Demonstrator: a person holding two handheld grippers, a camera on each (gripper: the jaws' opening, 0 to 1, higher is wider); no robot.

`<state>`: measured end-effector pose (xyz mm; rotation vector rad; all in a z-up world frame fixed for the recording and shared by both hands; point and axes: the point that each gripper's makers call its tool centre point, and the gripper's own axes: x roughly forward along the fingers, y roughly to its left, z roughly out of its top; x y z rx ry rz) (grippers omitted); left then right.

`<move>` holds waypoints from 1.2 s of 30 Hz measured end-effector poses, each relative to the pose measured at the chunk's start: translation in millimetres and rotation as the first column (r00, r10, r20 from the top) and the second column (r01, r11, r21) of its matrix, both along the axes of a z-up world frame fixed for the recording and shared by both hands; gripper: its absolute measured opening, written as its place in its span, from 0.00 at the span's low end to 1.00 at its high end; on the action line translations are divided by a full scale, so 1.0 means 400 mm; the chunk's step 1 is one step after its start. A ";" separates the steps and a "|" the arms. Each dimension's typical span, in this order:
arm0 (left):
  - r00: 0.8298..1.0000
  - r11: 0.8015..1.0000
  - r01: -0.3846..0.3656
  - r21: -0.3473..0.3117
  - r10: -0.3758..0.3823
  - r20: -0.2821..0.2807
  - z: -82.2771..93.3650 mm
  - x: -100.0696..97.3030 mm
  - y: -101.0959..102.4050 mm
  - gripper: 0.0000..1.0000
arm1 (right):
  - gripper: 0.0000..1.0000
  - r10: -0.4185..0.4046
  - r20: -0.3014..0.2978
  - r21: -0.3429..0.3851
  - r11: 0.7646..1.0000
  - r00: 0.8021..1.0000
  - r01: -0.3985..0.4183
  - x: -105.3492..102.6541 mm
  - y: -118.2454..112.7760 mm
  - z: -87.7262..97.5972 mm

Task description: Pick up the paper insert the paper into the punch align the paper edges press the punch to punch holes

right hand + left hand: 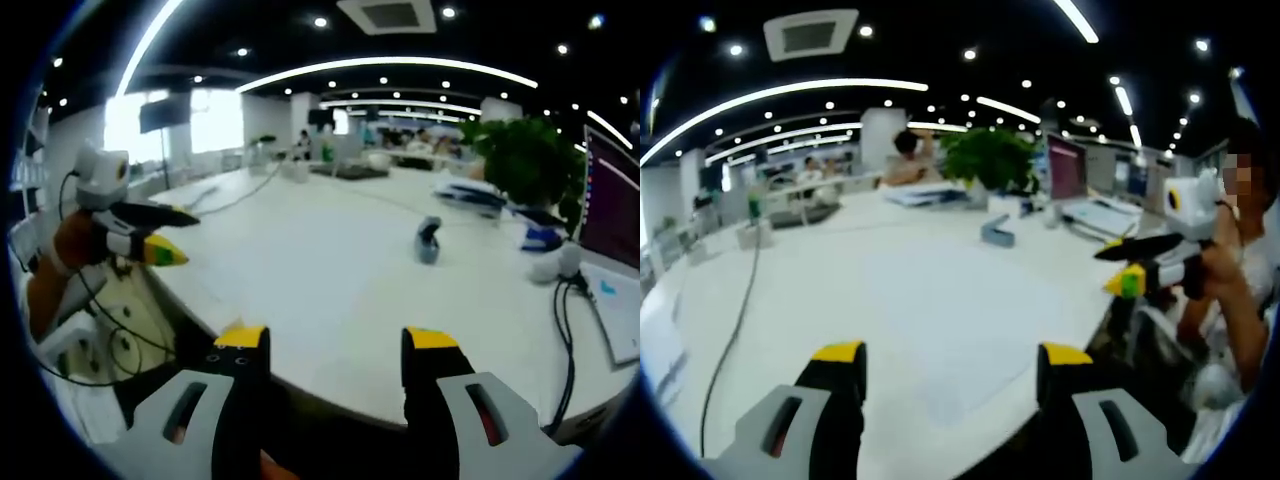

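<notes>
Lying flat on the wide white bench [840,290], the faint white sheet of paper [970,350] sits near the bench edge, just ahead of the left gripper [952,365]; its outline is barely distinct from the bench surface. The small grey-blue metal hole punch [997,231] stands further out on the bench, well apart from the paper. In the right gripper view the same punch [428,240] stands alone on a bare part of the bench [320,280].

The left gripper's grey fingers [836,385] with yellow tips are spread apart and hold nothing. They hover over the near part of the bench, with the paper between and ahead of them. The right gripper [335,350] is positioned over the bench edge; its yellow-tipped fingers [240,360] are likewise spread and empty. Each gripper also appears in the other's view, held in a person's hand: the right gripper [1122,265] at the right of the left gripper view, the left gripper [165,235] at the left of the right gripper view.

Beyond the punch, a green leafy potted plant [990,160] stands on the bench beside an open laptop with a reddish screen [1068,172]. A thin dark cable [735,330] runs along the bench at the left of the left gripper view. In the right gripper view, black cables [565,310] lie on the bench near the laptop. Seated people [902,158] are visible at the far side of the bench. Curved white light strips [790,92] run across the dark ceiling.
</notes>
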<state>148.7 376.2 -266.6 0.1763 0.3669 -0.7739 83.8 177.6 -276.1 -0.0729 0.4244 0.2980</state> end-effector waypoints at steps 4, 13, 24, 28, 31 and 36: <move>1.000 1.000 0.003 -0.005 -0.003 0.006 0.010 0.007 -0.007 0.68 | 0.54 0.004 0.005 -0.006 1.000 1.000 -0.004 0.008 0.000 0.008; 1.000 1.000 0.008 -0.008 -0.008 0.011 0.012 0.028 -0.016 0.68 | 0.54 0.014 0.015 -0.016 1.000 1.000 -0.014 0.019 0.002 0.017; 1.000 1.000 0.015 -0.014 -0.015 0.004 -0.017 0.069 -0.024 0.68 | 0.54 0.024 0.003 -0.010 1.000 1.000 -0.024 0.051 0.009 0.003; 1.000 1.000 0.021 -0.014 -0.021 -0.001 -0.028 0.083 -0.029 0.68 | 0.54 0.025 -0.008 -0.012 1.000 1.000 -0.025 0.061 0.008 -0.009; 0.999 0.999 0.036 -0.025 -0.036 0.006 -0.026 0.092 -0.041 0.68 | 0.54 0.023 -0.015 -0.010 1.000 1.000 -0.023 0.069 0.011 -0.016; 0.997 0.997 0.077 -0.027 -0.077 0.014 -0.033 0.101 -0.067 0.69 | 0.54 0.022 -0.018 -0.009 1.000 1.000 -0.023 0.080 0.016 -0.019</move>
